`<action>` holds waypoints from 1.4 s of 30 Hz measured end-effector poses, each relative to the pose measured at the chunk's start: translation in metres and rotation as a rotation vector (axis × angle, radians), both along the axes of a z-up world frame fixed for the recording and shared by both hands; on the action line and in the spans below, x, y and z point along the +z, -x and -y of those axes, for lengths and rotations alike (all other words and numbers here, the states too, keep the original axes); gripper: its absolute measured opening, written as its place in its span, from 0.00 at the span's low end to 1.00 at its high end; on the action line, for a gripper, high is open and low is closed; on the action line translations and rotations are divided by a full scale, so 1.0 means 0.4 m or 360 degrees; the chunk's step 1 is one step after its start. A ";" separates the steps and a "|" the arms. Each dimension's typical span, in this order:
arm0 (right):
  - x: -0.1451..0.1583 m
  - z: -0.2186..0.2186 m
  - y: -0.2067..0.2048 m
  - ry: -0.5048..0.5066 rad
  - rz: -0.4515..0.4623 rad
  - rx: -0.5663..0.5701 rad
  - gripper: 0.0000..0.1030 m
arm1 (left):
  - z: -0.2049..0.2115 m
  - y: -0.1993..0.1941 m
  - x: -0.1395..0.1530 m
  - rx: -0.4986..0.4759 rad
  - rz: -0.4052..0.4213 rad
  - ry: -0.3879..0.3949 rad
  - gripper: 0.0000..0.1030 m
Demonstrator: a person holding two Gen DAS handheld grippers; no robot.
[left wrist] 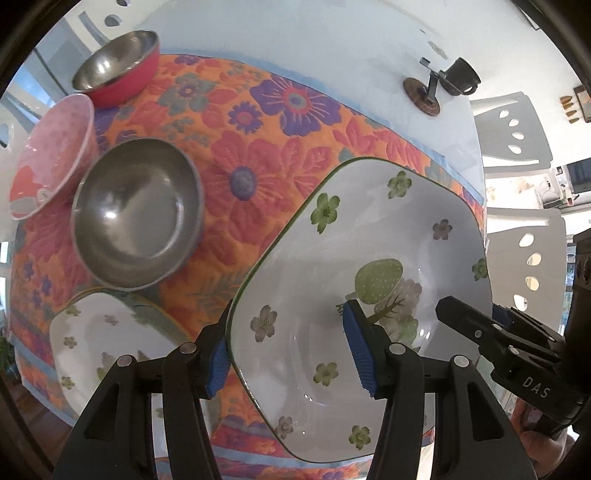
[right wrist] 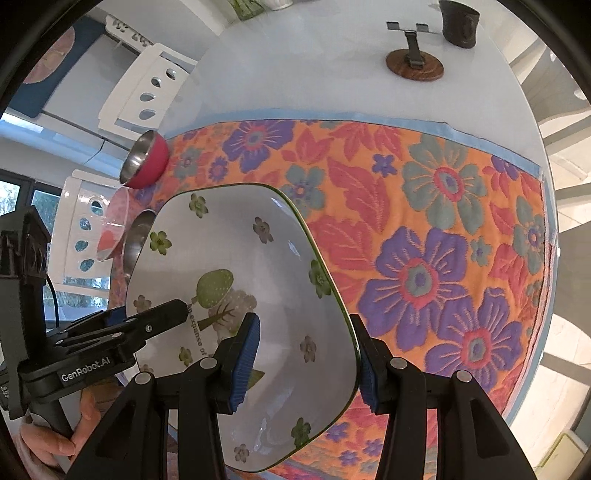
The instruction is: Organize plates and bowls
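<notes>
A large white square plate with green and grey flowers (left wrist: 369,236) is held above the floral mat between both grippers. My left gripper (left wrist: 286,354) is shut on its left rim, one blue pad inside and one outside. My right gripper (right wrist: 303,363) is shut on its right rim (right wrist: 343,317). The same plate fills the middle of the right wrist view (right wrist: 236,258). A second flowered plate (left wrist: 99,343) lies at lower left. A steel bowl (left wrist: 138,214), a pink bowl (left wrist: 51,155) and a red bowl with a steel inside (left wrist: 118,66) stand at left.
The orange floral mat (right wrist: 443,229) covers a white round table (right wrist: 314,74). A phone stand on a wooden disc (right wrist: 415,61) and a dark cup (right wrist: 460,22) stand at the far side. White chairs (right wrist: 147,88) surround the table.
</notes>
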State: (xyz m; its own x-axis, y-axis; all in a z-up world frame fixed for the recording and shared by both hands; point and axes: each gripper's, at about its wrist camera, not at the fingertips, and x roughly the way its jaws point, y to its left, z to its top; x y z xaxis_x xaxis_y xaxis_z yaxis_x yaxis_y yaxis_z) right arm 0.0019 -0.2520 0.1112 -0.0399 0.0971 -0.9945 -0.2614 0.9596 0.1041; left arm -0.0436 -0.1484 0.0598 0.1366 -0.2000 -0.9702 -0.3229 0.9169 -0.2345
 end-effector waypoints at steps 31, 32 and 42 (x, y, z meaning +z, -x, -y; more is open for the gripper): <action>-0.033 -0.269 0.149 -0.0029 -0.0030 0.0092 0.46 | -0.254 0.171 0.052 0.0130 0.0051 0.0035 0.50; -0.033 -0.277 0.152 -0.0031 -0.0030 0.0096 0.46 | -0.260 0.175 0.053 0.0133 0.0052 0.0033 0.50; -0.051 -0.366 0.188 -0.0040 -0.0057 0.0137 0.46 | -0.352 0.220 0.047 0.0188 0.0047 0.0070 0.51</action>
